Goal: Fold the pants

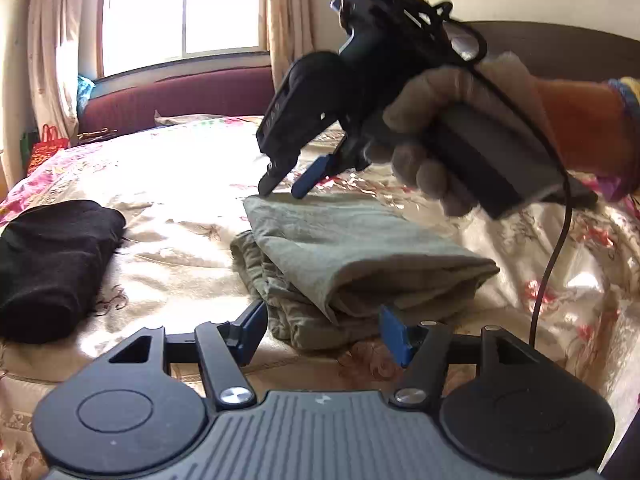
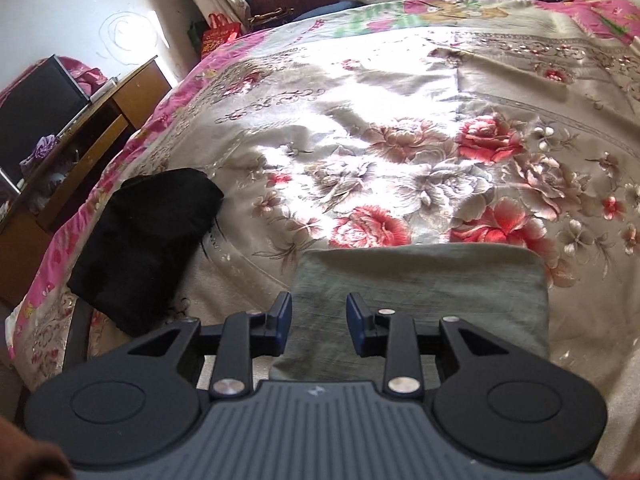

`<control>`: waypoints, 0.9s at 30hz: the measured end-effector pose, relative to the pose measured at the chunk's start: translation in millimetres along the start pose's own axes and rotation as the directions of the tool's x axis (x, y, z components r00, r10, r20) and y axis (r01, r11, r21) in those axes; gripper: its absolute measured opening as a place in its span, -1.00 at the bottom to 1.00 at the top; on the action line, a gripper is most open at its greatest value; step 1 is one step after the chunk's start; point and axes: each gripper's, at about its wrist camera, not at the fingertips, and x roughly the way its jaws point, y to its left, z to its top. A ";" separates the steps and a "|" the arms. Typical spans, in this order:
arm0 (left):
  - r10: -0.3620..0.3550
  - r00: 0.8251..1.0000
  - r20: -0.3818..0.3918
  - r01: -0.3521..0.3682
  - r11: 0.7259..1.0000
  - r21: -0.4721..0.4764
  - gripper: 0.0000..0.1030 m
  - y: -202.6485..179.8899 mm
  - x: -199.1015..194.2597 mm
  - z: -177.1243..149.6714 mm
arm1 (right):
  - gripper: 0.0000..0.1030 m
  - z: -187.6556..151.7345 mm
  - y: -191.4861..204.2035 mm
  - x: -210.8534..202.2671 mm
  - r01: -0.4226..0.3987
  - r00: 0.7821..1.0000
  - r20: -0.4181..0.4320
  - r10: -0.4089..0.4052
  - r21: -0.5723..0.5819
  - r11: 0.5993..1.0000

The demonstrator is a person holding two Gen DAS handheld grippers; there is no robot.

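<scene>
Folded in a thick grey-green bundle, the pants (image 1: 360, 256) on the flowered bedspread (image 1: 180, 184) of the bed, about the middle of its near part; several layers visible at the near edge, the top layer smooth and flat.

Left gripper (image 1: 324, 330) low before the near edge of the bundle; blue fingers (image 1: 252, 328) wide apart, one at each side of the near fold, nothing pressed between them; open and empty.

Right gripper (image 1: 286, 186) held in a gloved hand (image 1: 436, 148) above the far corner of the pants, tips pointing down, just over the cloth or barely touching it; cannot tell which. From its own camera, right gripper (image 2: 318, 330) over the top layer, fingers (image 2: 360, 328) parted with a clear gap, cloth only beneath them and not pinched; open, holding nothing.

Black cable (image 1: 556, 248) hanging from the right gripper down toward the bedspread.

Dark folded garment (image 1: 52, 268) to the left of the pants, well apart, near the edge of the bed; wooden cabinet (image 2: 100, 120) beside the bed; window (image 1: 180, 12) with curtains behind.
</scene>
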 end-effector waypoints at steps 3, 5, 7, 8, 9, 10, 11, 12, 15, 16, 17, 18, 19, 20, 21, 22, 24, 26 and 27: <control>-0.011 0.998 0.061 0.011 1.000 -0.001 0.46 -1.0 -6.8 12.5 | -0.38 2.4 12.7 27.9 -0.024 0.997 -0.075 0.019 -0.070 0.997; -0.040 0.995 0.087 0.037 0.999 0.031 0.53 -7.0 -0.4 21.7 | -0.38 6.3 11.2 49.2 -0.006 0.994 -0.107 -0.003 -0.084 0.996; -0.016 0.996 0.092 0.010 0.998 0.065 0.51 -13.1 13.7 27.8 | -0.38 11.7 7.2 63.1 -0.025 0.990 -0.140 0.009 -0.113 0.993; -0.012 0.997 0.083 0.005 0.997 0.077 0.51 -13.1 23.6 29.7 | -0.38 14.2 3.6 66.2 -0.039 0.989 -0.149 0.023 -0.109 0.993; -0.022 0.997 0.069 0.017 0.998 0.065 0.51 -10.7 31.8 30.7 | -0.34 16.6 0.5 68.3 -0.059 0.985 -0.166 0.041 -0.104 0.993; -0.036 0.998 0.051 0.034 0.998 0.047 0.51 -7.3 38.7 31.6 | -0.29 19.3 -4.3 68.9 -0.091 0.980 -0.184 0.074 -0.086 0.992; -0.049 0.998 0.027 0.049 0.999 0.025 0.51 -3.5 45.2 31.9 | -0.29 21.5 -8.2 66.7 -0.115 0.976 -0.193 0.099 -0.076 0.990; -0.050 0.999 0.011 0.050 0.999 0.014 0.51 -1.2 48.9 31.4 | -0.29 23.2 -10.4 62.8 -0.127 0.975 -0.193 0.111 -0.076 0.989; -0.041 0.999 -0.001 0.041 0.999 0.003 0.51 3.6 44.5 32.2 | -0.29 24.6 -18.8 38.8 -0.146 0.980 -0.148 0.133 -0.074 0.987; -0.055 0.998 0.007 0.055 0.998 -0.016 0.51 7.3 40.5 34.7 | -0.29 24.5 -25.1 26.6 -0.160 0.981 -0.120 0.152 -0.062 0.985; -0.073 0.997 0.020 0.074 0.996 -0.041 0.51 11.3 36.8 39.3 | -0.29 23.4 -31.1 16.0 -0.173 0.981 -0.100 0.167 -0.055 0.983; -0.086 0.996 0.029 0.087 0.995 -0.057 0.51 13.8 36.0 44.3 | -0.29 21.7 -36.1 8.0 -0.179 0.981 -0.085 0.174 -0.055 0.982; -0.093 0.995 0.037 0.095 0.993 -0.067 0.51 14.3 37.2 49.5 | -0.29 20.5 -43.0 -2.7 -0.178 0.983 -0.066 0.173 -0.062 0.982; -0.095 0.994 0.045 0.098 0.993 -0.067 0.51 13.2 41.9 54.8 | -0.28 19.0 -48.0 -9.2 -0.172 0.984 -0.047 0.169 -0.065 0.983; -0.096 0.994 0.044 0.098 0.994 -0.054 0.51 10.5 48.7 58.2 | -0.28 18.8 -53.2 -14.5 -0.167 0.986 -0.025 0.166 -0.070 0.983; -0.089 0.995 0.034 0.090 0.995 -0.029 0.51 5.7 57.2 60.0 | -0.27 19.3 -60.9 -18.0 -0.170 0.985 -0.007 0.170 -0.075 0.983; -0.071 0.997 -0.012 0.072 0.997 0.012 0.51 -3.1 76.2 59.7 | -0.20 18.4 -74.0 -11.0 -0.167 0.986 -0.027 0.166 -0.044 0.985; -0.033 0.996 -0.077 0.037 0.998 0.053 0.51 -7.1 92.5 51.0 | -0.21 11.8 -86.3 4.4 -0.152 0.987 -0.055 0.151 -0.018 0.988; -0.013 0.994 -0.112 0.021 0.997 0.069 0.51 -6.2 98.2 44.4 | -0.21 6.9 -91.3 10.4 -0.138 0.989 -0.058 0.137 -0.013 0.990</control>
